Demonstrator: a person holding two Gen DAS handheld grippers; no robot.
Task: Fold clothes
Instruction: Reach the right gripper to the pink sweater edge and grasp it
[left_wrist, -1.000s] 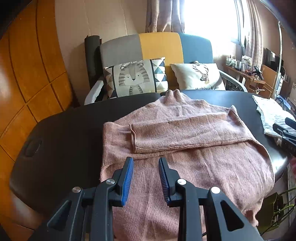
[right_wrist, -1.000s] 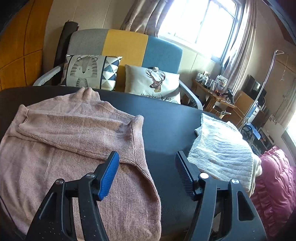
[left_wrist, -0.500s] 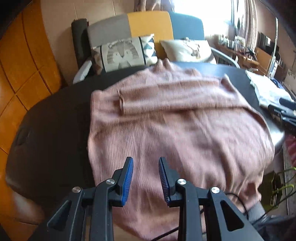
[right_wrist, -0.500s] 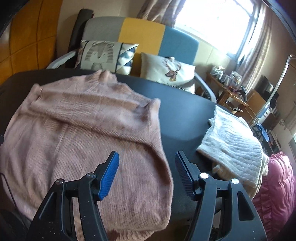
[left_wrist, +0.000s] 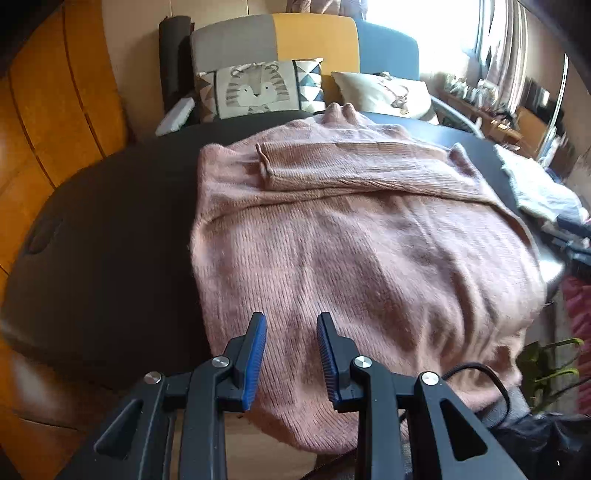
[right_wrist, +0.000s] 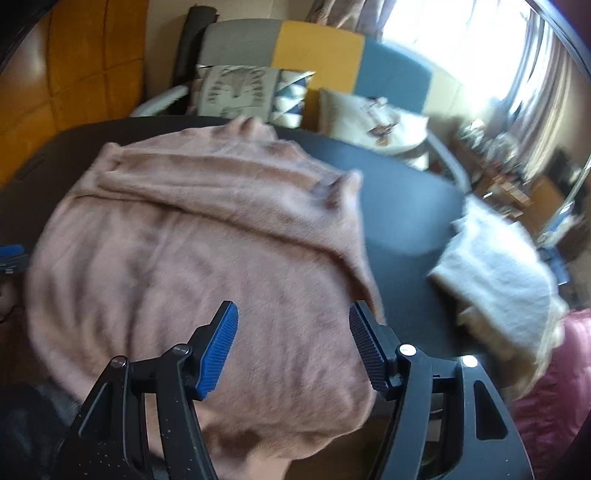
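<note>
Garment: pink ribbed-knit sweater (left_wrist: 354, 251) spread on the dark oval counter (left_wrist: 110, 236), sleeves laid across the chest, hem overhanging the near edge
Axis: runs collar to hem; collar points toward the armchair
Left gripper (left_wrist: 290, 354): jaws spread, empty, above the hem
Right gripper (right_wrist: 293, 343): jaws spread wide, empty
Judgement: take both hem corners level, carry toward the collar
Aside: cream knit (right_wrist: 495, 273), folded

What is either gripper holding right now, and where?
Nothing. The left gripper and right gripper are both open above the pink sweater's hem.
</note>
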